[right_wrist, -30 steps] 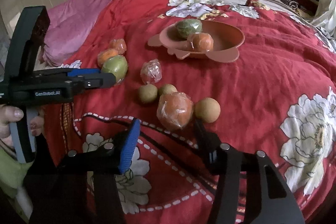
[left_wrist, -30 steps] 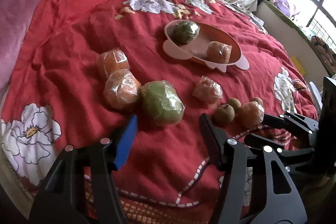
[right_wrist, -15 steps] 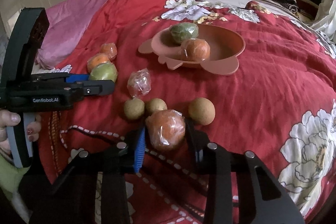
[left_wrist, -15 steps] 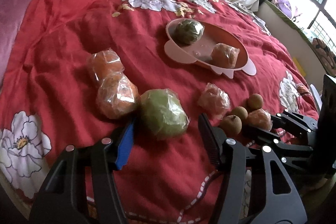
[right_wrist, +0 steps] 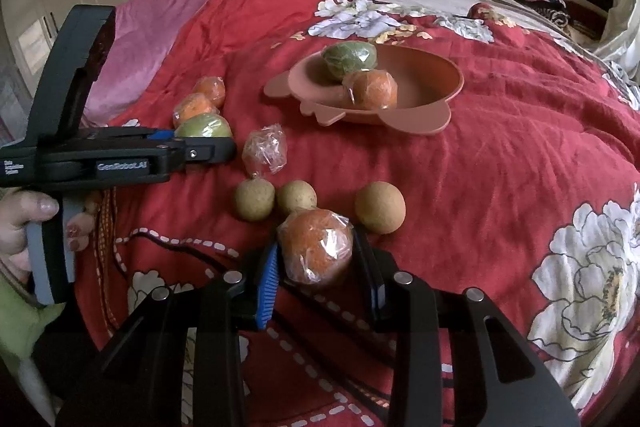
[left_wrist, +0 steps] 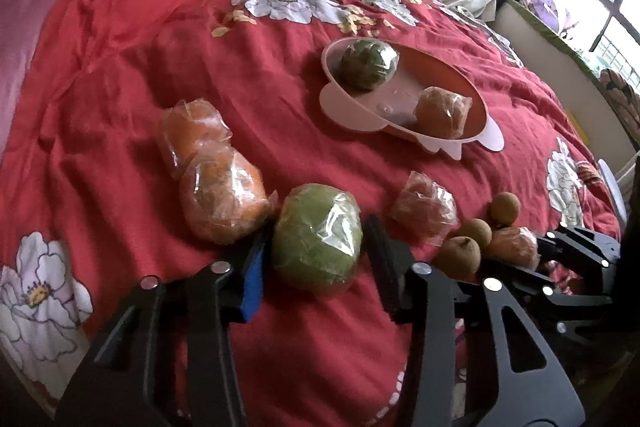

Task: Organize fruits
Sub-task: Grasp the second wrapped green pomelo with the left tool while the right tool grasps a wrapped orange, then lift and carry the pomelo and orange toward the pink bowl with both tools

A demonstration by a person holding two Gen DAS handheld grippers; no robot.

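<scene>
Both tools are pointing steeply down at the bed (right_wrist: 520, 155). The left tool (left_wrist: 316, 247) is closing its jaws around a wrapped green fruit (left_wrist: 318, 241) lying on the red quilt just beside a wrapped orange (left_wrist: 222, 201); its long axis is running away from the camera. The right tool (right_wrist: 316, 255) is pinching a round wrapped orange fruit (right_wrist: 316, 247) lying among three brown fruits, near the pink bowl (right_wrist: 420, 115). A hand (right_wrist: 24, 227) is gripping the left tool's handle.
</scene>
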